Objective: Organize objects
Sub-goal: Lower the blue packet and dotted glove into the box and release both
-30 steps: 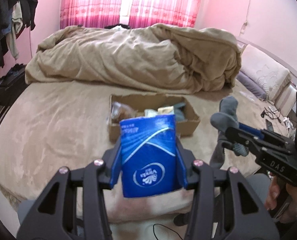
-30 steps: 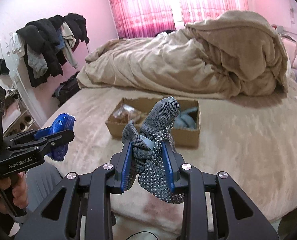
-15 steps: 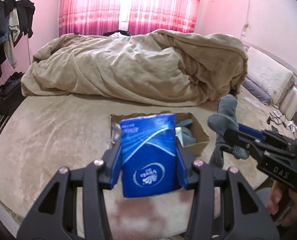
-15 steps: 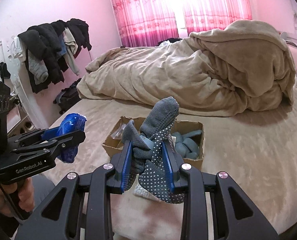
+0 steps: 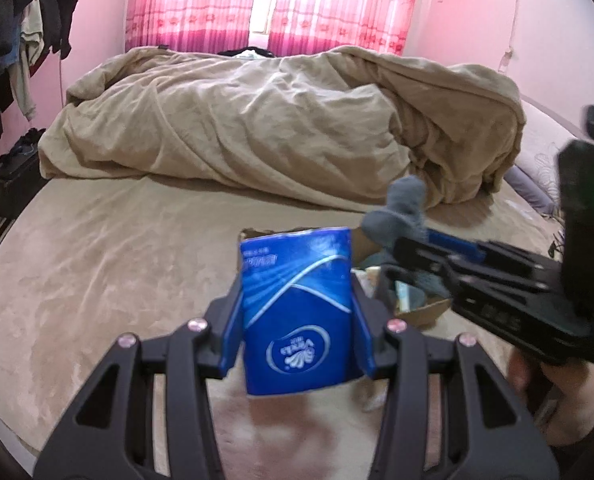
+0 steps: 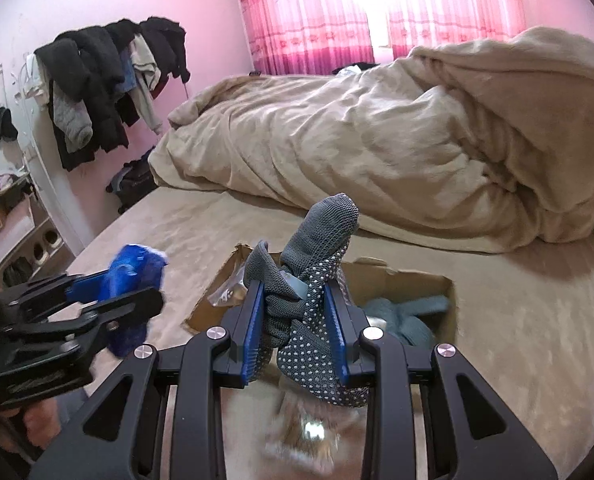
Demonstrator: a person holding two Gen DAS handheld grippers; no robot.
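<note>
My left gripper (image 5: 297, 312) is shut on a blue tissue pack (image 5: 297, 312) and holds it above the bed, just in front of an open cardboard box (image 5: 421, 314). My right gripper (image 6: 297, 320) is shut on a grey dotted sock (image 6: 317, 280) and holds it over the near edge of the same box (image 6: 401, 276). The box holds blue-grey socks (image 6: 405, 312) and a clear bag (image 6: 229, 292). Each gripper shows in the other's view: the right one (image 5: 413, 236) at the right, the left one (image 6: 137, 280) at the left.
A tan bedsheet (image 5: 109, 264) covers the bed, with a crumpled duvet (image 5: 281, 128) behind the box. A small clear packet (image 6: 309, 432) lies on the sheet under my right gripper. Clothes hang on a rack (image 6: 109, 80) at the left wall above a dark bag (image 6: 137, 180).
Both grippers have moved forward toward the box with their loads. The box now sits closer and partly hidden behind the tissue pack and sock.
</note>
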